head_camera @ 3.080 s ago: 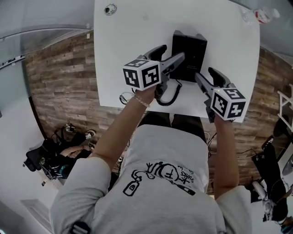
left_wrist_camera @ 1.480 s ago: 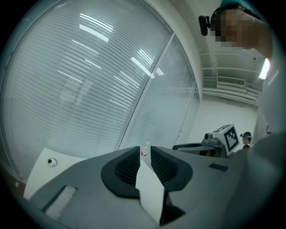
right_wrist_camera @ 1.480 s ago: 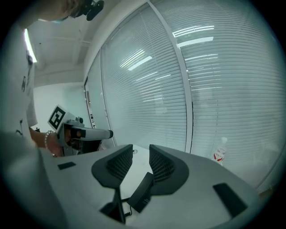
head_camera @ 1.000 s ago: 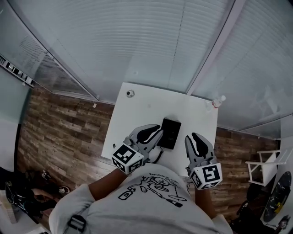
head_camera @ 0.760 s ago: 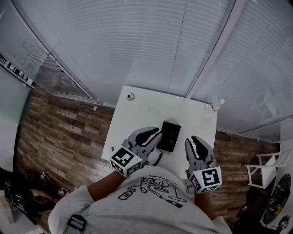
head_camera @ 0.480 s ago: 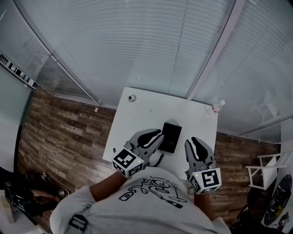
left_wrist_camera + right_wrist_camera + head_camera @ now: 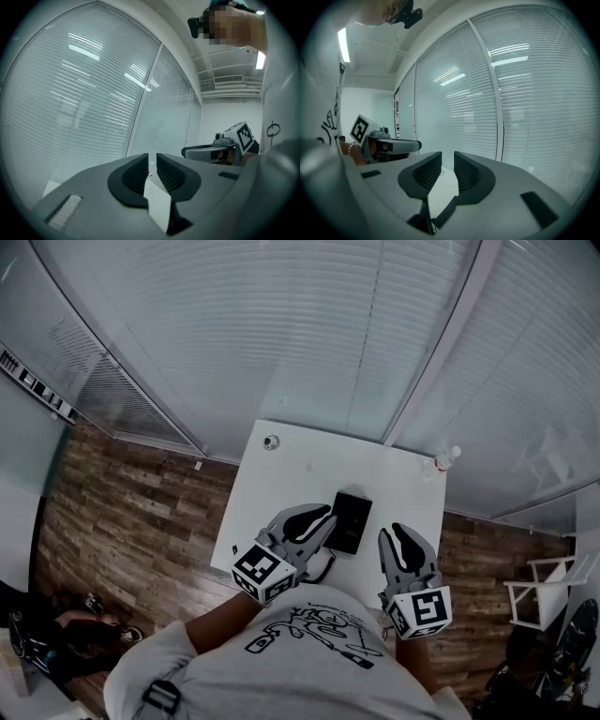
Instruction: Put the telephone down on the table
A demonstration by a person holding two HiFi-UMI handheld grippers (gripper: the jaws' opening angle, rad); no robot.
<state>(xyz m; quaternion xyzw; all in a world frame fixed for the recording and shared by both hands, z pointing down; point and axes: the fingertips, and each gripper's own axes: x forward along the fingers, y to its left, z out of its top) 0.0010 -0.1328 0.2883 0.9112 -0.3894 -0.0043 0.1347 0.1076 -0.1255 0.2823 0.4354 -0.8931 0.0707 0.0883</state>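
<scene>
Black desk telephone [image 7: 350, 521]: lies flat on the white table [image 7: 300, 470], near the middle of its near half, touched by neither tool. By this layout the set-down looks complete.

Left gripper [image 7: 322, 515]: grey body, jaws clenched together with nothing between them; its tips sit just beside the telephone's left edge as the head view shows it. The left gripper view [image 7: 152, 165] confirms bare pads and looks out level at slatted blinds [image 7: 93, 93].

Right gripper [image 7: 397, 531]: jaws likewise closed and empty, confirmed in the right gripper view [image 7: 447, 165]; near the telephone's right side, apart from it.

Other items: small bottle [image 7: 447, 457] at the far right corner of the table; small round object [image 7: 272, 442] at the far left corner; wood-plank floor [image 7: 122, 512].

Handling note, step in hand (judged: drawing clear after release): keep both tools closed and roughly level, move them back towards the body, not across the telephone, and mind the coiled cord at the near edge by the left gripper. It is too small to trace here, and a snag would drag the set.

Change from the earliest frame: then the table filled the top of the head view, and both grippers reached over the telephone, the left one above the cord. Now the table is small and distant, blinds fill the upper picture, and both grippers are drawn back to the near edge.
</scene>
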